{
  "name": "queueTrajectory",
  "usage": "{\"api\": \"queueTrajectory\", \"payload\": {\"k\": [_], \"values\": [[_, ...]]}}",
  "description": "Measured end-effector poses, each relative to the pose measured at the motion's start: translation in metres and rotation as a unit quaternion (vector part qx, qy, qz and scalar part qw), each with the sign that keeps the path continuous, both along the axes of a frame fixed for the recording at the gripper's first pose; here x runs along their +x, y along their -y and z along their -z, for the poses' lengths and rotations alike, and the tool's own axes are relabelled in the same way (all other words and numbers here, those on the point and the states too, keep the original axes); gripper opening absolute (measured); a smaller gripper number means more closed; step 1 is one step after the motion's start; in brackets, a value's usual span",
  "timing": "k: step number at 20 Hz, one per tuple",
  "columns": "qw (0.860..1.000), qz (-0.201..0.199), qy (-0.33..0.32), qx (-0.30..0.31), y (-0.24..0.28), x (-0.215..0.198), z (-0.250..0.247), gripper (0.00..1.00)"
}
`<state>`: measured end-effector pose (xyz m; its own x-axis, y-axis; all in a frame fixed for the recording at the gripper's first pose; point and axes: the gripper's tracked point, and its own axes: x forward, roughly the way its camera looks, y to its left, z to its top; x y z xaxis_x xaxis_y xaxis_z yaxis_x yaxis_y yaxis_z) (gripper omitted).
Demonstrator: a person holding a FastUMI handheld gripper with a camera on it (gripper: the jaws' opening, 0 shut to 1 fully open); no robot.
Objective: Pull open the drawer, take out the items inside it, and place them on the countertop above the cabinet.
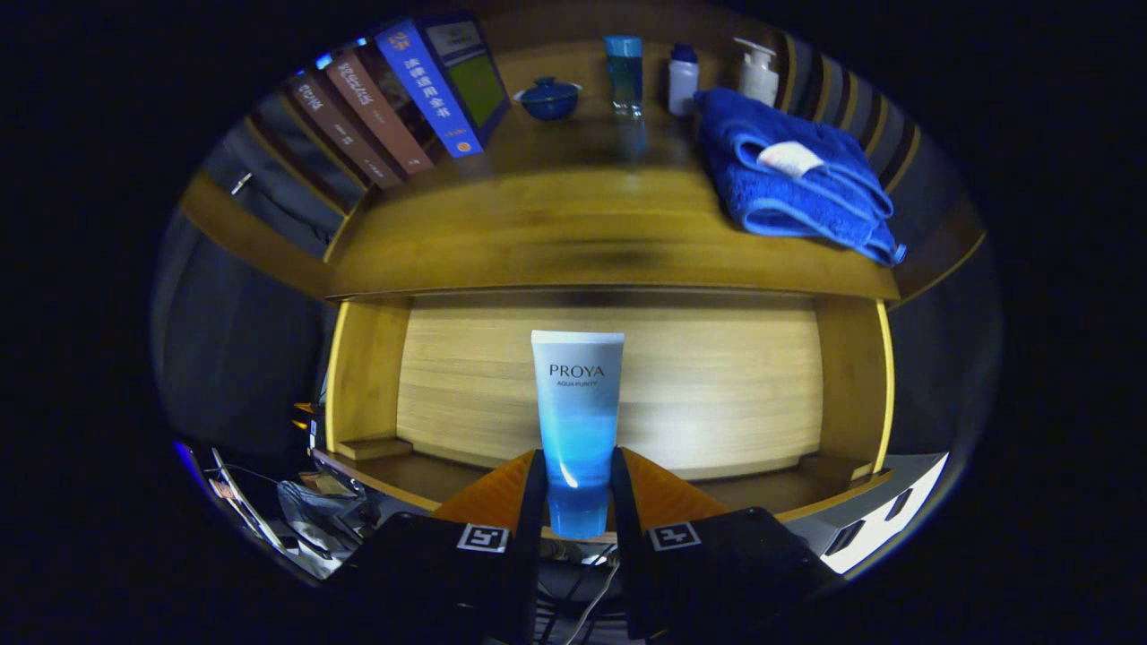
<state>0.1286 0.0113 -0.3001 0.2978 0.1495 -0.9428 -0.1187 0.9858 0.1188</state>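
Blue-and-white tube clamped between both fingers, cap end down, flat crimped end up at 12 o'clock from the gripper. Claw narrow, both pads pressing the tube's lower blue part. Tube upright, roughly in line with the fingers. Cap bottom sits low between the finger bases, partly hidden by them.

Open drawer is behind the tube; pale wood bottom, yellowish side walls at 9 and 3 o'clock of the tube. Whether the tube touches the drawer bottom or is lifted clear: cannot tell. Drawer's near front edge is cut off behind the fingers.

Countertop at 12 o'clock beyond the drawer, surface blurred. On it: folded blue towel with a white tag at 1 o'clock; row of leaning books at 11 o'clock; small blue lidded bowl, clear blue bottle, white bottle with blue cap and white pump bottle lined up at the back, around 12.

Gripper points forward and level at the cabinet, black body with two square markers at the bottom. Holder's hand not distinguishable. Clutter and cables at 8 o'clock, too dark to identify. White box-like thing at 4 o'clock, partly cut off.
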Motion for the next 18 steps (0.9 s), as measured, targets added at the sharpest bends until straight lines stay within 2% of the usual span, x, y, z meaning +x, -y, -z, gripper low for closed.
{"api": "queueTrajectory", "payload": {"k": [4,10,14,18], "values": [[1.000,0.008,0.011,0.007,-0.013,0.050,-0.017,0.42],[0.999,0.023,0.007,-0.028,-0.015,0.121,0.002,0.42],[0.998,0.014,0.003,-0.067,-0.006,0.146,0.011,0.42],[0.997,0.035,-0.001,-0.071,-0.003,0.156,0.015,0.42]]}}
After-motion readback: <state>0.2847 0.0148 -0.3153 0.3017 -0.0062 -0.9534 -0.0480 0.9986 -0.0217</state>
